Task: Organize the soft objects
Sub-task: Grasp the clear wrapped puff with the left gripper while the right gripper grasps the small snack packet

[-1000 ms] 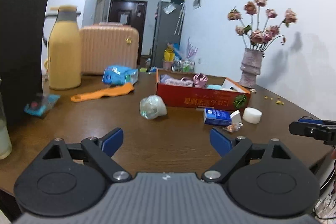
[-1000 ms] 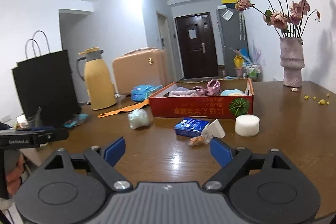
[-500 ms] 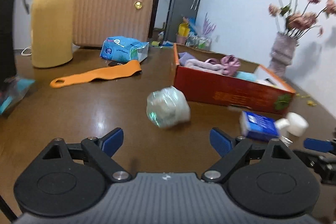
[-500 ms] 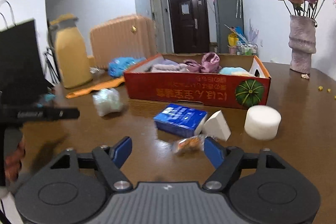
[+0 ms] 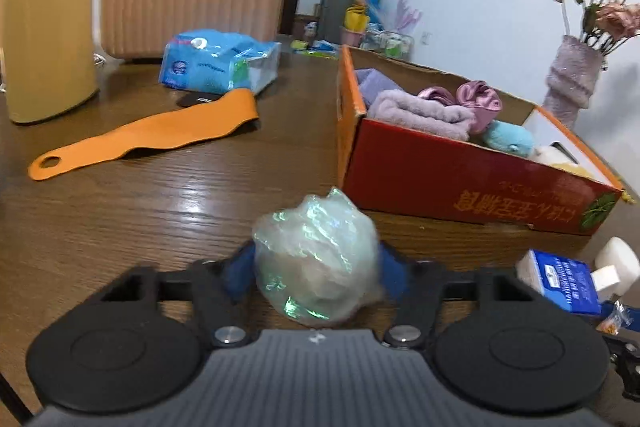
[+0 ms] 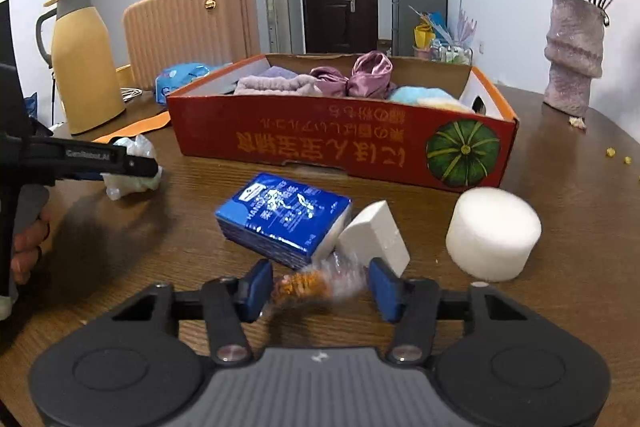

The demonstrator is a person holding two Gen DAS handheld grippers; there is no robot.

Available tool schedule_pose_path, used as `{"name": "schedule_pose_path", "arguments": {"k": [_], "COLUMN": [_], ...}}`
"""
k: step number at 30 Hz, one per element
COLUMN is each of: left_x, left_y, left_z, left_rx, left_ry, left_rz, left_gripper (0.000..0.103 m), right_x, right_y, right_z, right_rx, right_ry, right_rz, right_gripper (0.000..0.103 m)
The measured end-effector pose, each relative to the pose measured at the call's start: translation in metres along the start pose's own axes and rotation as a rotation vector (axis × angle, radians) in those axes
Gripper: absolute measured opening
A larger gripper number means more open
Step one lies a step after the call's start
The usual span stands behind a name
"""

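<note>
left gripper (image 5: 316, 269): jaws had just been closing, blue pads flanking the crinkled iridescent bundle (image 5: 316, 259), which sat between them on the table (image 5: 120, 211). the pads looked to be at its sides, but whether they had begun to press i could not tell; the bundle showed no lift, and in the right wrist view it lay on the wood beside the left claw's finger.

right gripper (image 6: 318, 285): jaws also just closing, partway in, around the small orange-and-clear wrapped packet (image 6: 316, 281). a gap showed by the right pad, so not pinched yet, as i judged it. the packet was blurred.

outward from the right claw: white foam wedge (image 6: 376, 235) and blue tissue pack (image 6: 282, 217), touching each other just beyond the packet; white foam cylinder (image 6: 492, 233) to the right, apart from them. none of these was in the box.

red cardboard box (image 6: 340, 143), beyond: it held a lilac towel (image 6: 276, 85), a pink satin piece (image 6: 360, 73), and pale blue and yellowish soft items at its right end.

judgement: partly done. several soft things were boxed; five were loose on the table, two of them being taken. left to do: secure both grips, lift, carry to the box, then fetch the wedge, tissue pack and cylinder.
</note>
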State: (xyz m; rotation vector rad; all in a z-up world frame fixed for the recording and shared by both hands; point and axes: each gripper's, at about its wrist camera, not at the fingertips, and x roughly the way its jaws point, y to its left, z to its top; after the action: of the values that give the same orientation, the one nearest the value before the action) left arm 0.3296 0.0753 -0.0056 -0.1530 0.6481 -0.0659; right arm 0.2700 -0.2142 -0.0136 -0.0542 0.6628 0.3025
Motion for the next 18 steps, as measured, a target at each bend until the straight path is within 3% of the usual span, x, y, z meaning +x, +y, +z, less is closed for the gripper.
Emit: {"name": "schedule_pose_path", "arguments": {"k": [1,5,13,18], "left_x": [0.0,-0.008,-0.042,-0.059], "left_y": [0.0,-0.003,-0.037,-0.066], "left_z": [0.0,-0.006,-0.033,-0.013], "left_rx": [0.004,0.021,0.02,0.088], "left_ry": [-0.003,-0.013,0.017,-0.041], "left_rz": [-0.01,-0.018,-0.141,-0.228], "left_gripper": [0.046,0.042,0.042,0.042], "right_x": [0.0,-0.004,-0.036,-0.056], "right_y": [0.0,-0.001,-0.031,-0.045], "right_z": [0.0,-0.003,-0.021,0.002], "right_rx": [-0.005,-0.015,0.106,0.093], "right_ry": [-0.001,-0.003,-0.028,-0.118], "right_rz": [0.004,0.026,0.084,0.149], "right_gripper": [0.038,0.034,0.033,0.033]}}
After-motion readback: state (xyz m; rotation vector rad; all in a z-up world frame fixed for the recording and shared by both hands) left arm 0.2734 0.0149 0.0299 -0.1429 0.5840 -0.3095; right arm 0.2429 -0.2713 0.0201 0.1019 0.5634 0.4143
